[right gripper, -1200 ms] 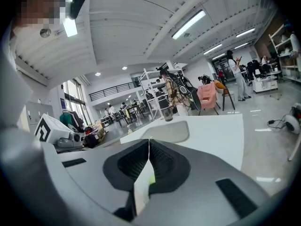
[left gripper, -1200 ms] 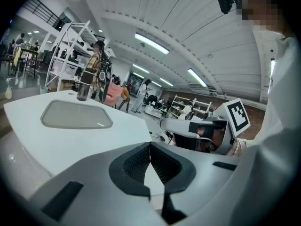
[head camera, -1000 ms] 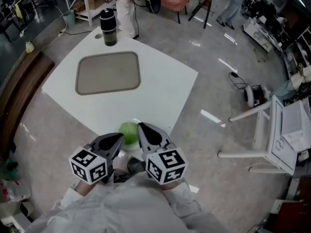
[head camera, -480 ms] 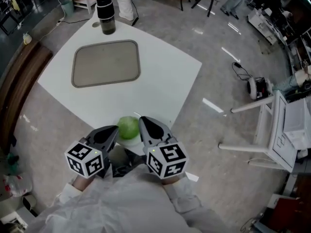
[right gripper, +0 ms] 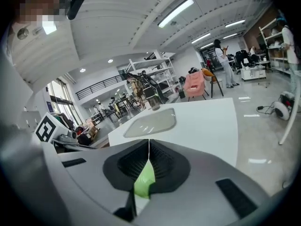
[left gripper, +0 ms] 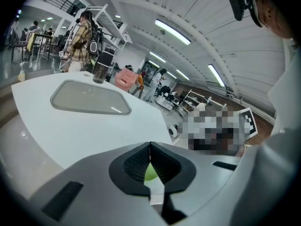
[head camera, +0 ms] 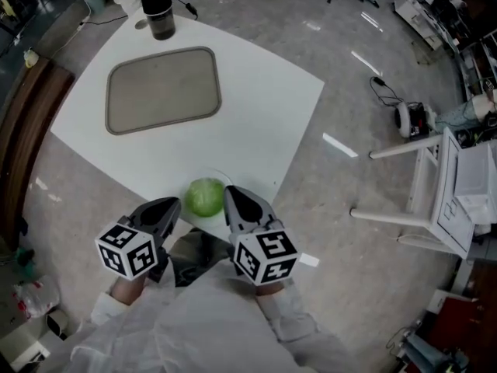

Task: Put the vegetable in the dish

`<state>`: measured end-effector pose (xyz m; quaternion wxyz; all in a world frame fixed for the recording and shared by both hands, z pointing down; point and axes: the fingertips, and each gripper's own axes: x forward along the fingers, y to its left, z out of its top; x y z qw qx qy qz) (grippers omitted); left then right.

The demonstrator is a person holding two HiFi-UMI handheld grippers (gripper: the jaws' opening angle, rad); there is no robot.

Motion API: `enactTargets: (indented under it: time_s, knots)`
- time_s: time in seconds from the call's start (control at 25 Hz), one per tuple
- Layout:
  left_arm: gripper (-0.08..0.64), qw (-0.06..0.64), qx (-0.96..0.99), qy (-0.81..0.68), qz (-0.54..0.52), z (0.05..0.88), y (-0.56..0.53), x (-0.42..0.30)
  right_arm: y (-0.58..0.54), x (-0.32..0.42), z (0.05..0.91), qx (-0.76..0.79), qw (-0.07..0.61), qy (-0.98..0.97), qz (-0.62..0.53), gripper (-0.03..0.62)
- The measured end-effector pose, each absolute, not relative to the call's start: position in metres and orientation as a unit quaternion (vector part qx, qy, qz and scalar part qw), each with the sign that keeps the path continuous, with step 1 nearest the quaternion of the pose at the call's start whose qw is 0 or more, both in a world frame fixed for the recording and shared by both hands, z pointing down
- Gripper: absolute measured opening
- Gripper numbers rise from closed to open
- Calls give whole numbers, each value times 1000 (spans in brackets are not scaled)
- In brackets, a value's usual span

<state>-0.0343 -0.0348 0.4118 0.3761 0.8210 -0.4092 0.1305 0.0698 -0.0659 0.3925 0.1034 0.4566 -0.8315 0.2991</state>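
Head view shows the round green vegetable (head camera: 205, 196) at the surface (head camera: 256, 107) edge, well apart from the dish (head camera: 161, 90), between the clenched, empty left tool (head camera: 172, 205) and right tool (head camera: 231, 196); it is probably light, leafy and apt to roll, best squeezed gently across its middle

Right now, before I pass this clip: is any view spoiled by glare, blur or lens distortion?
Head view: sharp, evenly lit; light streaks on the glossy floor, table edges bowed by the lens. Left gripper view: heavy fisheye, dark corners, a highlight on the tray; the green vegetable is a soft sliver. Right gripper view: same fisheye, bright ceiling strip light, nothing washed out.
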Motion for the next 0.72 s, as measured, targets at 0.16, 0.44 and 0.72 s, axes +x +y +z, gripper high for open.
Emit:
enactTargets:
  time_s: [0.16,0.44,0.72]
  knots:
    - [9,383,816,-405,152,429,-35,-38,-62,75,410,469,112,-816,318,14]
    - [9,411,797,-409,171,457,-28,-41,-49,81,439,476,130,-796,351,15]
    - [10,433,786,-404,179,481,-21,-39,-36,82,465,472,159,-785,368,15]
